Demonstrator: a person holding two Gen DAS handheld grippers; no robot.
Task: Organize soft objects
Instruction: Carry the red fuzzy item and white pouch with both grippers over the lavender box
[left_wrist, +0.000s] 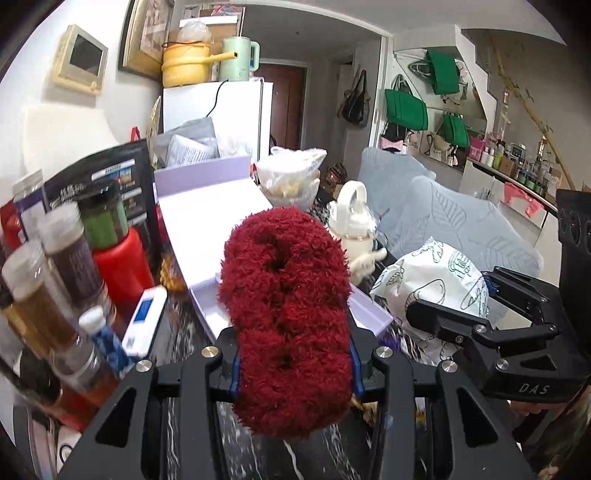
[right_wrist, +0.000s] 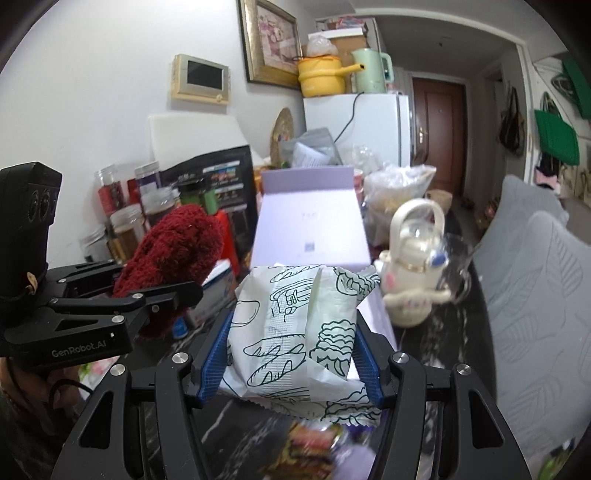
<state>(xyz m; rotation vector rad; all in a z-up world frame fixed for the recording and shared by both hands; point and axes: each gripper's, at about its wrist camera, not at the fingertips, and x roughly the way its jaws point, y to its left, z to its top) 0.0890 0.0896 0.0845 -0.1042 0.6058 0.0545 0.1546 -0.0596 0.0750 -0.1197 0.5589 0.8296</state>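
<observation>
Left gripper (left_wrist: 293, 365): clamped on the red fuzzy bundle (left_wrist: 288, 314), blue pads pressed into both its sides; bundle sticks forward over the near end of the lilac box (left_wrist: 207, 206).
Right gripper (right_wrist: 291, 354): shut on the white printed pouch (right_wrist: 295, 332), pads denting its sides; pouch held at the box's near edge.
Box edges: low lilac walls, open flap standing at the far end; flat pale floor inside, bare in its middle.
Left margin: jars (left_wrist: 70, 251) and a red bottle (left_wrist: 122, 266) crowd close beside the box.
Right margin: cream bottle with loop handle (right_wrist: 413, 266) just beside the box; grey sofa (right_wrist: 535, 295) beyond.
Between grippers: a narrow gap; each tool shows in the other's view.
Textures: bundle shaggy, plush, lumpy; pouch crinkled, puffy, green line drawings, serrated seam.
Countertop (right_wrist: 229, 424): dark, glossy, white-veined.
</observation>
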